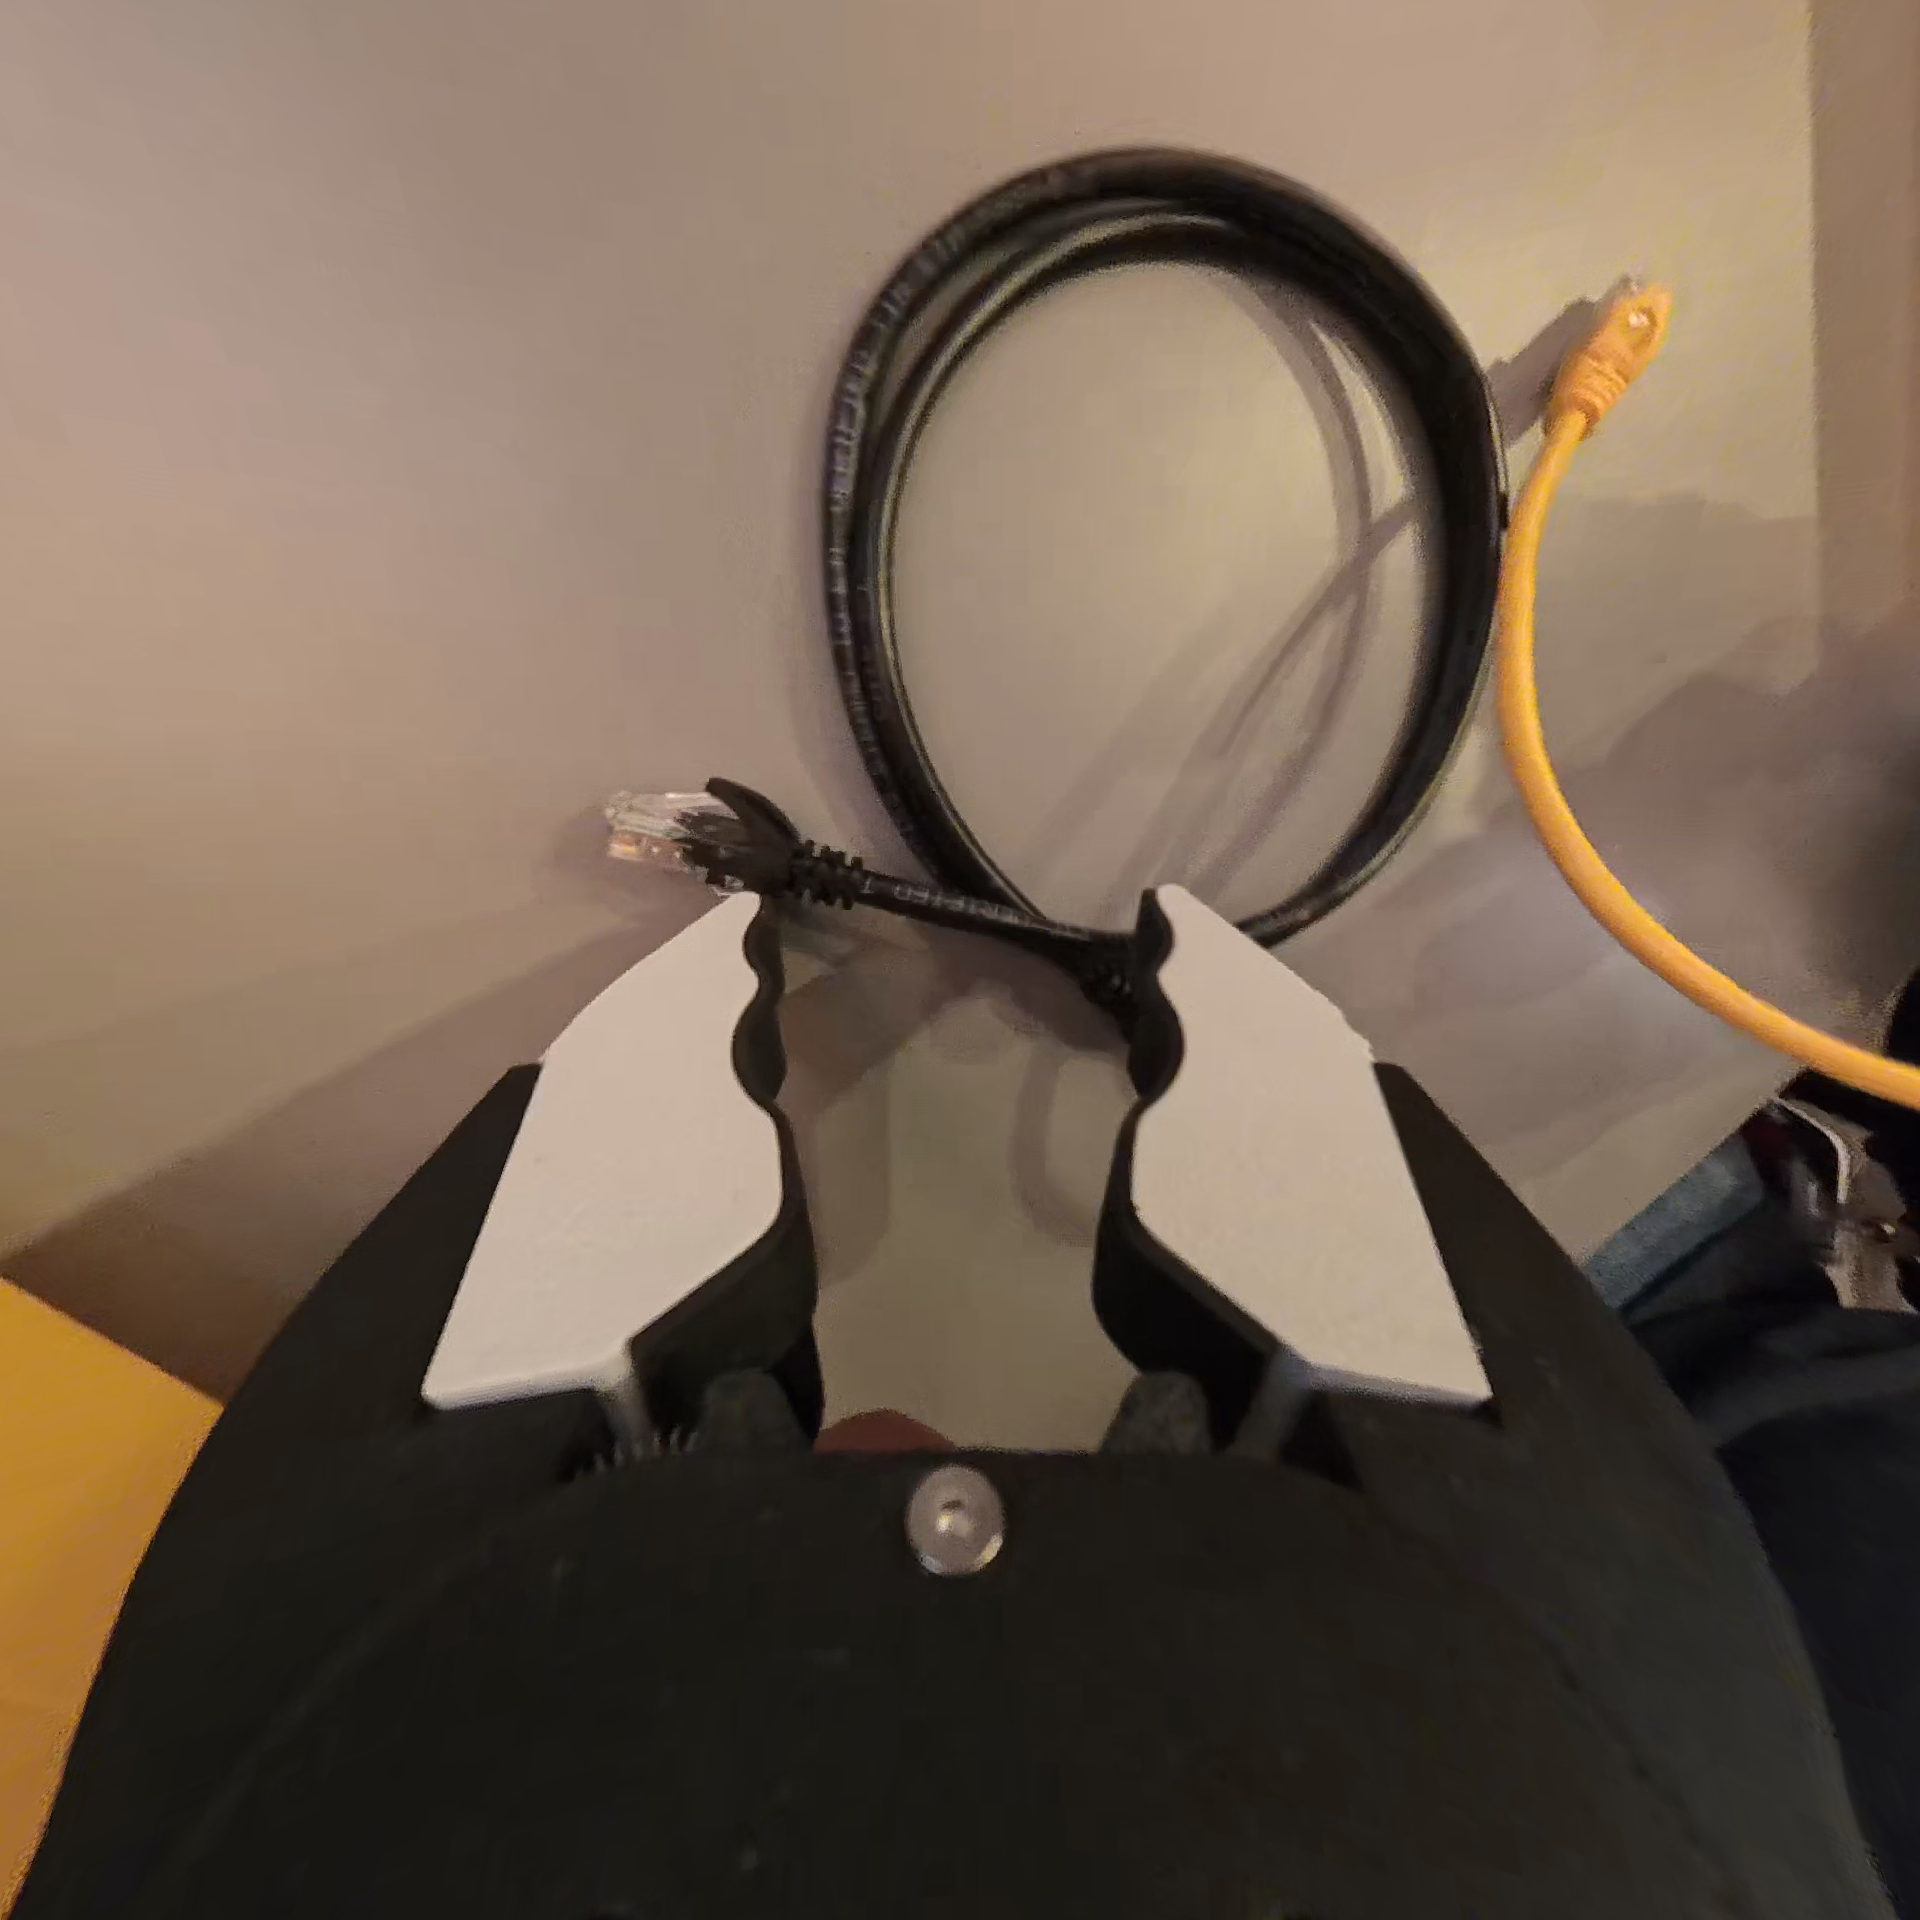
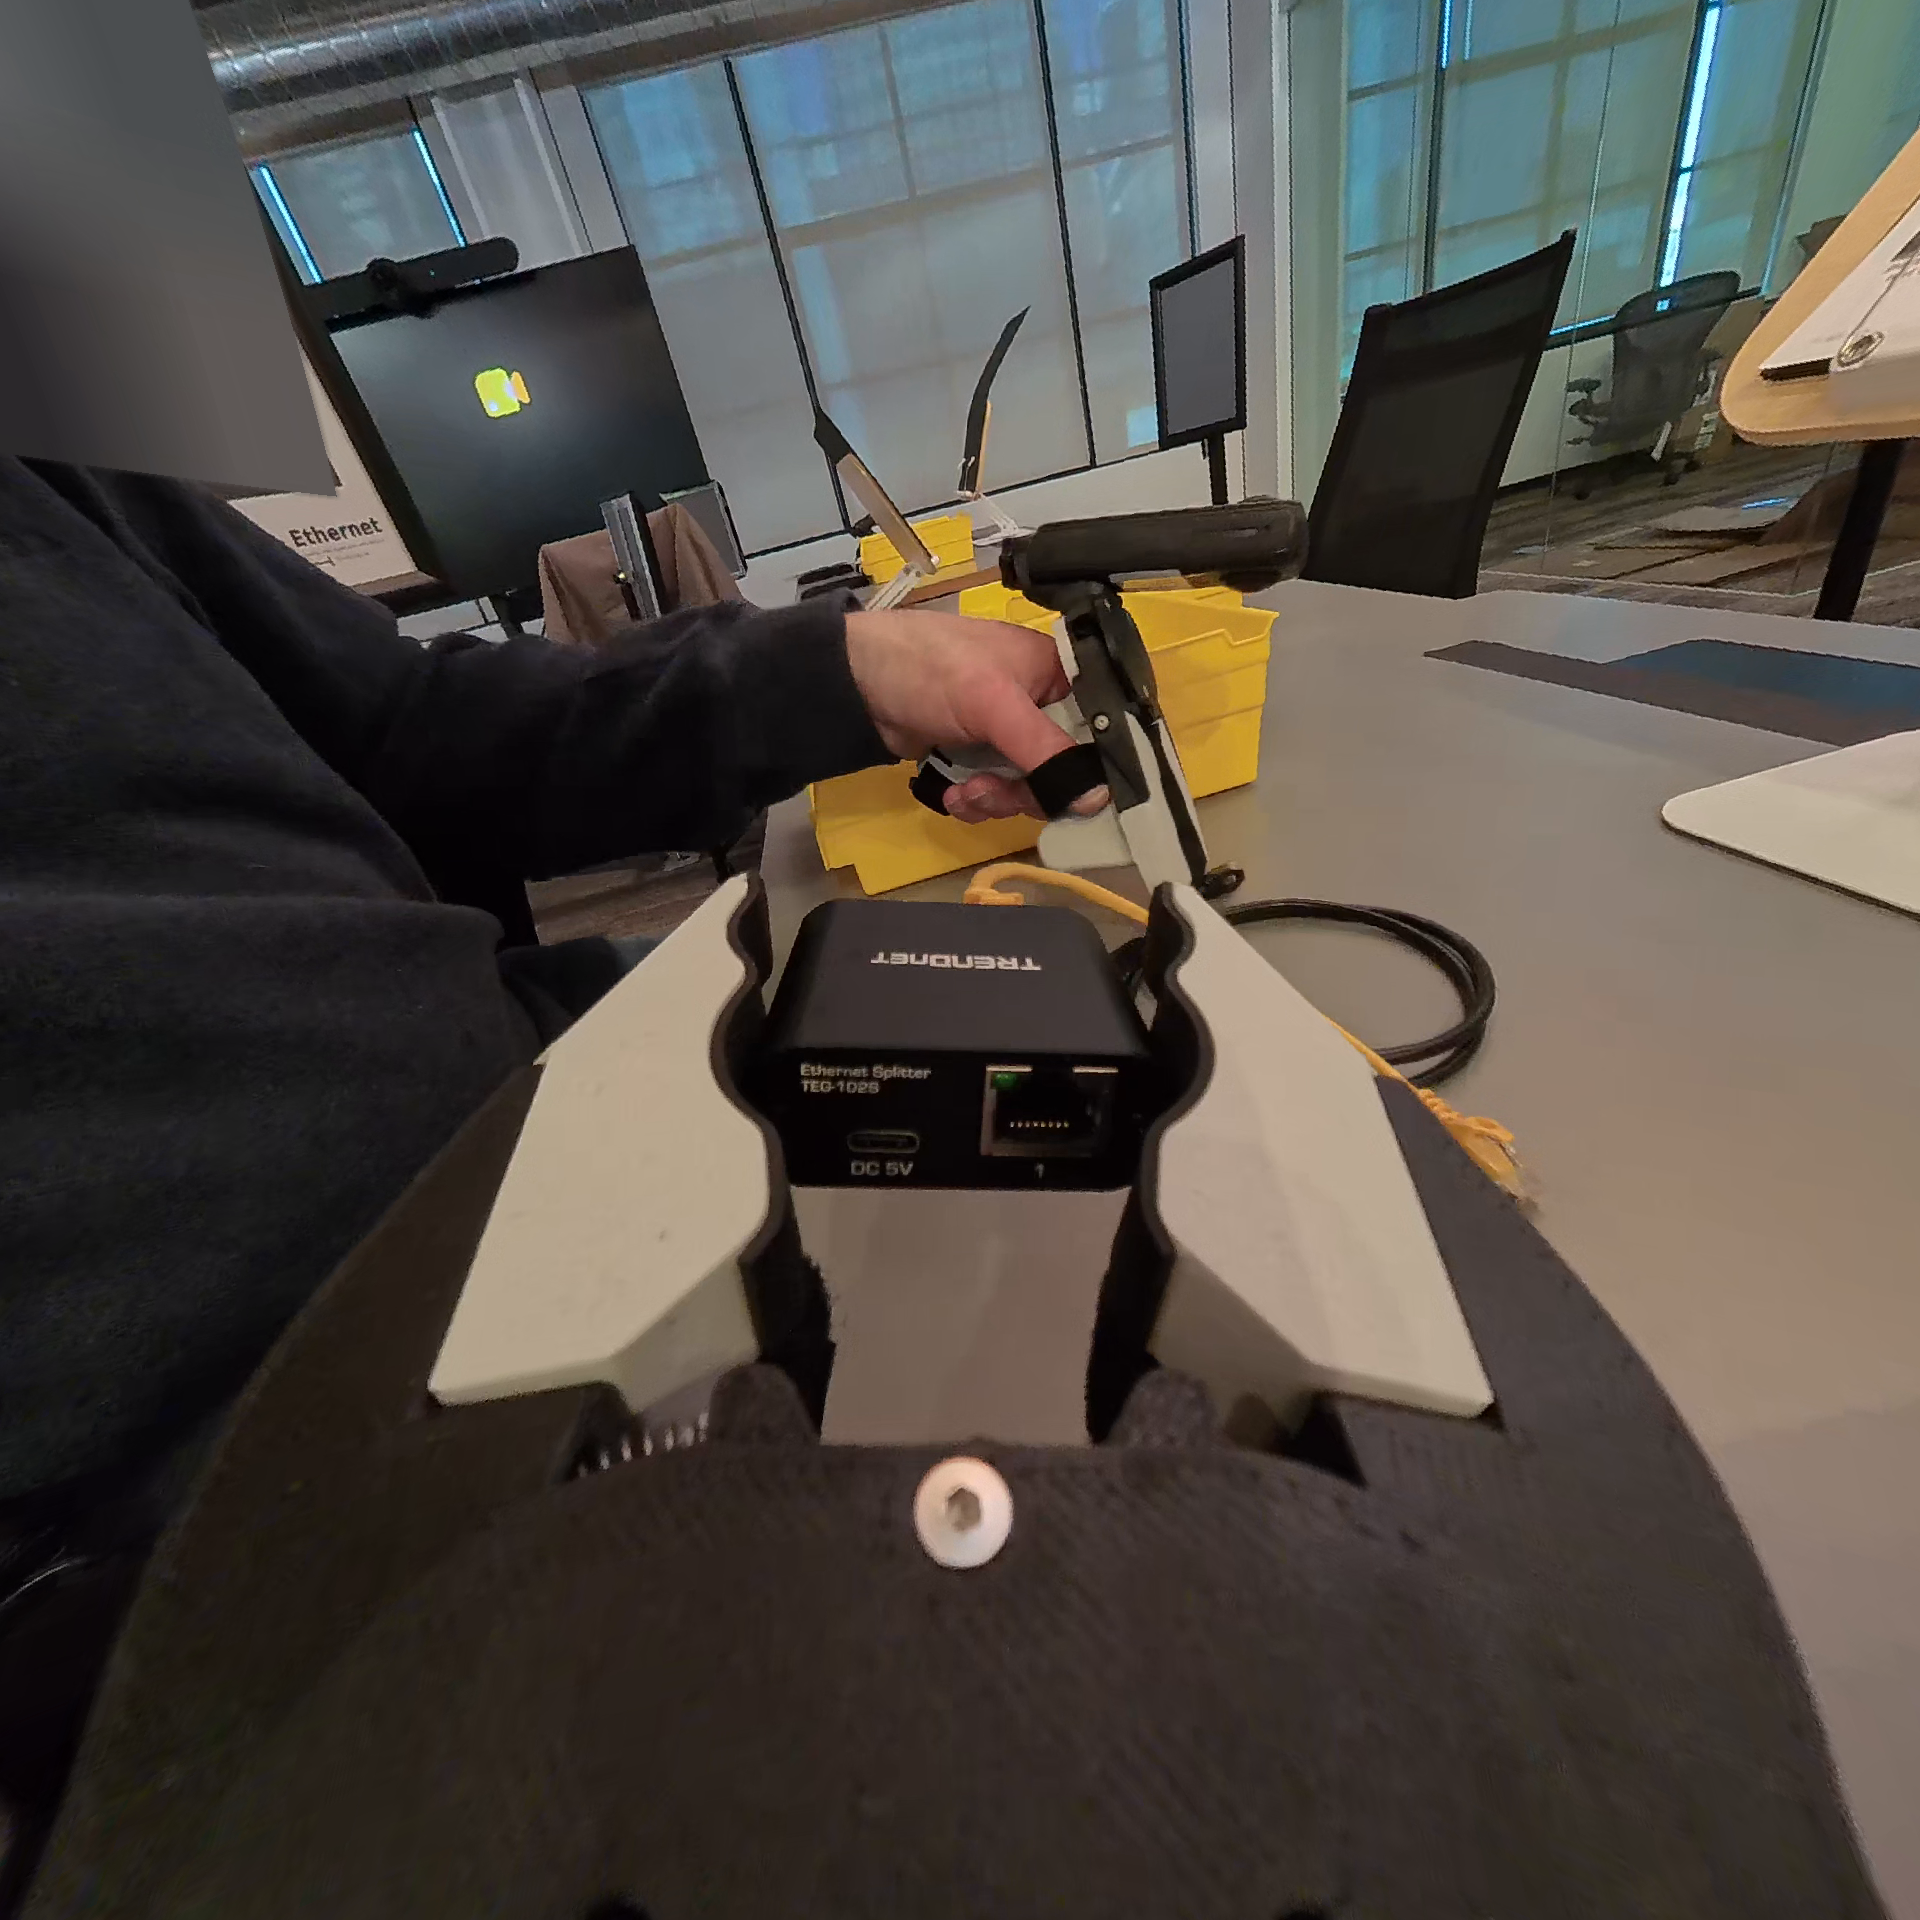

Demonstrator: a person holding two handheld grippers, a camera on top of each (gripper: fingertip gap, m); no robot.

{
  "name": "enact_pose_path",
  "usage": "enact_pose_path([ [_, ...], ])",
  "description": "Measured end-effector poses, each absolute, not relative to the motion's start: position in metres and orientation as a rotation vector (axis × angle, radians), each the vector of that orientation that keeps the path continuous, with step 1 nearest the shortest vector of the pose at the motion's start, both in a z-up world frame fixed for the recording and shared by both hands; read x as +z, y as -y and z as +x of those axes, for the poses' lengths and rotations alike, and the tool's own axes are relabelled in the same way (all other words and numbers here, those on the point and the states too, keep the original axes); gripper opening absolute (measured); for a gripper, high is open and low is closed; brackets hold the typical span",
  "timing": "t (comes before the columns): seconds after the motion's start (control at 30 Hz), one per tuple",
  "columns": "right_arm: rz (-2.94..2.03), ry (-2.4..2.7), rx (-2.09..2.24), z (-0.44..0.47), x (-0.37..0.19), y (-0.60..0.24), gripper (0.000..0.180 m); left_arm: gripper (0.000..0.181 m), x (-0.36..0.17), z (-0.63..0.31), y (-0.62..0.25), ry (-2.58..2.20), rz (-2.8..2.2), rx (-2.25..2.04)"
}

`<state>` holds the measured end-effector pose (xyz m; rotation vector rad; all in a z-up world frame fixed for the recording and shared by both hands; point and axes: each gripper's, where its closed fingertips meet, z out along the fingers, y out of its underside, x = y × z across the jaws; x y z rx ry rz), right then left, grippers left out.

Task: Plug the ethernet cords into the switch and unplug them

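Black switch (image 2: 951,1039) mid-frame, clamped in right tongs (image 2: 961,914), port facing the camera for plugging | left tongs (image 1: 951,904) wide apart, empty, straddling black ethernet cord (image 1: 935,899) behind its plug, lower centre | yellow cord (image 1: 1527,623) right, on table (image 1: 416,416)

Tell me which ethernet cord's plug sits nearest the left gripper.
The black cord: its clear plug lies just beyond the open left gripper. The yellow cord runs off to the right, its plug well beyond.
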<state>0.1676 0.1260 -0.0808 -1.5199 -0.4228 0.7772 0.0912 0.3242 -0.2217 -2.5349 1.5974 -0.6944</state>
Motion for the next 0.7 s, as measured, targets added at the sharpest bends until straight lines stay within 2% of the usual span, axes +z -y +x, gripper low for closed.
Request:
enact_pose_path([
  [0.03,-1.518,0.423,0.777,0.168,-0.081,-0.126,0.072,0.066,-0.222,0.094,-0.326,-1.583,-2.531,-0.688],
  [0.1,-1.518,0.422,0.778,0.168,-0.081,-0.126,0.072,0.061,-0.218,0.104,-0.329,-1.532,-2.511,-0.736],
  [0.2,-1.517,0.423,0.780,0.167,-0.082,-0.126,0.072,0.052,-0.226,0.106,-0.338,-1.570,-2.462,-0.567],
  [0.27,-1.517,0.424,0.780,0.167,-0.082,-0.125,0.072,0.036,-0.228,0.108,-0.338,-1.641,-2.430,-0.509],
  [0.37,-1.512,0.425,0.777,0.167,-0.080,-0.125,0.072,0.028,-0.230,0.111,-0.337,-1.768,-2.382,-0.425],
  [0.57,-1.513,0.429,0.780,0.167,-0.080,-0.123,0.072,0.012,-0.228,0.100,-0.329,-2.406,-1.855,0.057],
  [0.7,-1.514,0.432,0.776,0.167,-0.079,-0.122,0.072,0.012,-0.226,0.096,-0.330,-2.667,-1.492,0.237],
])
